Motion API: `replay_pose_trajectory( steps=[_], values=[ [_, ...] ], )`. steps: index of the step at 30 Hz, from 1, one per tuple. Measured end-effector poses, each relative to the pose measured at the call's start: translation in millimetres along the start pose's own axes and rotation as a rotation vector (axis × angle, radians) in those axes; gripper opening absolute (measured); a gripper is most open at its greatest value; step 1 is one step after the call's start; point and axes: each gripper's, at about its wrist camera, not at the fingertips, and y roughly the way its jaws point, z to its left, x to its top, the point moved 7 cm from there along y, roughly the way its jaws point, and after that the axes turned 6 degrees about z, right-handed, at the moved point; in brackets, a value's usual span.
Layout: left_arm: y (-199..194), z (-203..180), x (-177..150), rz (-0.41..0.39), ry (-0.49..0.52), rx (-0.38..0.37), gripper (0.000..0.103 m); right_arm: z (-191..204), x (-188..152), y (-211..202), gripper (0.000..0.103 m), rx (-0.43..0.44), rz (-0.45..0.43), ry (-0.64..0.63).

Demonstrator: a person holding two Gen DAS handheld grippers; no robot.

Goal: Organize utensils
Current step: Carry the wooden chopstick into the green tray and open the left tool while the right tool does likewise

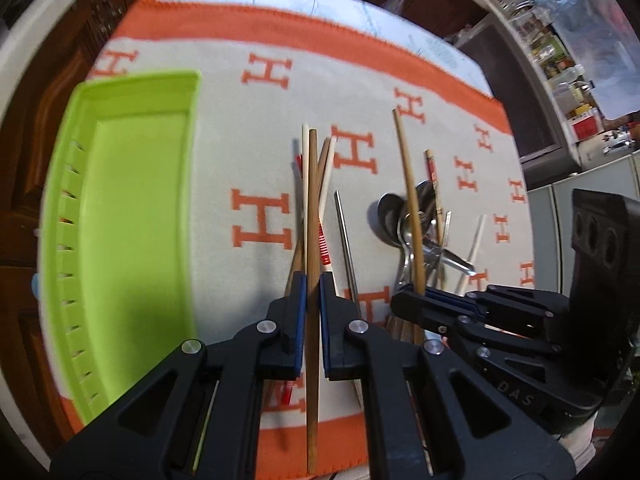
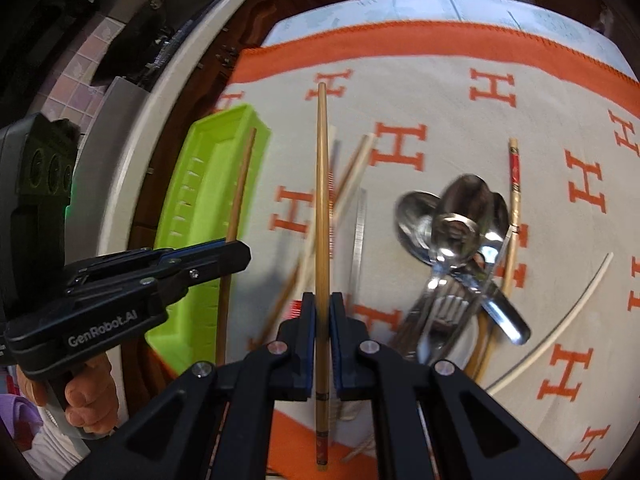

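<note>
My left gripper (image 1: 313, 292) is shut on a brown wooden chopstick (image 1: 312, 216) that runs straight ahead between its blue pads, lifted over the cloth. My right gripper (image 2: 322, 312) is shut on a lighter bamboo chopstick (image 2: 322, 184) with a dark patterned end. Each gripper shows in the other's view: the right gripper (image 1: 416, 294) at lower right, the left gripper (image 2: 236, 250) at left beside the green tray. Loose chopsticks (image 1: 326, 184) lie crossed on the cloth below. A heap of steel spoons and forks (image 2: 456, 240) lies to the right.
A lime green slotted tray (image 1: 132, 208) sits at the cloth's left side, its inside bare. The orange-bordered cloth with H letters (image 1: 260, 120) covers a round table. A red-patterned chopstick (image 2: 514, 184) and a white one (image 2: 560, 320) lie right of the cutlery. A hand (image 2: 88, 400) holds the left gripper.
</note>
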Motion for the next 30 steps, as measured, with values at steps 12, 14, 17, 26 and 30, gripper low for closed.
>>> replay_pose_trajectory(
  steps=[12, 14, 17, 26, 30],
  values=[
    [-107.9, 80.6, 9.3, -0.227, -0.01, 0.224, 0.004, 99.4, 29.6, 11.3, 0.006, 0.106, -0.026, 0.014],
    [-107.0, 97.3, 7.9, -0.23, -0.022, 0.272, 0.004, 111.8, 33.6, 26.3, 0.006, 0.119, -0.014, 0.011],
    [-91.2, 113.6, 4.5, -0.21, -0.034, 0.306, 0.004, 123.1, 39.1, 51.7, 0.006, 0.116, -0.003, 0.015],
    [-46.3, 148.8, -3.8, -0.154, -0.098, 0.294, 0.004, 116.7, 37.9, 94.9, 0.008, 0.089, 0.043, 0.05],
    [-41.0, 149.4, -5.5, -0.145, -0.105, 0.286, 0.007, 119.7, 38.0, 94.4, 0.009, 0.052, 0.027, 0.001]
  ],
)
